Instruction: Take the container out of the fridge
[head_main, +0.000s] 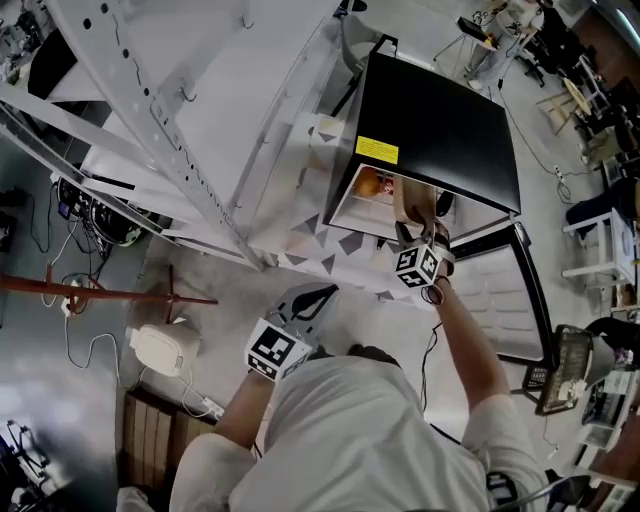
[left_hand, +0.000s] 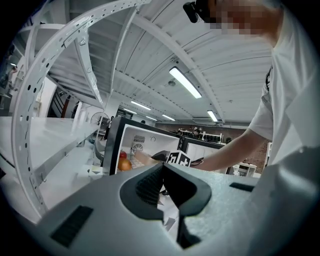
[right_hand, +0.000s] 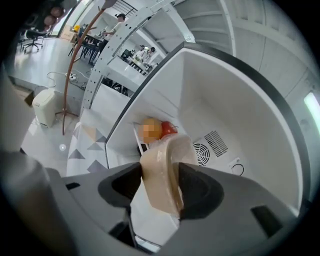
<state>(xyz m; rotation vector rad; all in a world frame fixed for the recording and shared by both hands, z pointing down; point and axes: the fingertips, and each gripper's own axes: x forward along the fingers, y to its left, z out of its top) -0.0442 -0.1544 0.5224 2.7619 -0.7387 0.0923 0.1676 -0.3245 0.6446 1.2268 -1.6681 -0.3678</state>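
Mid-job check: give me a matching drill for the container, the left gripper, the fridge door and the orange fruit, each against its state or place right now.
Things:
1. beige container
2. left gripper
3. fridge door
4. orange fruit

States or places:
A. swung open
B. inside the fridge, beside a red fruit
C. clamped between the jaws of the right gripper
D. shut, with nothing in it

Pairs: 1-C, 2-D, 3-A, 4-B
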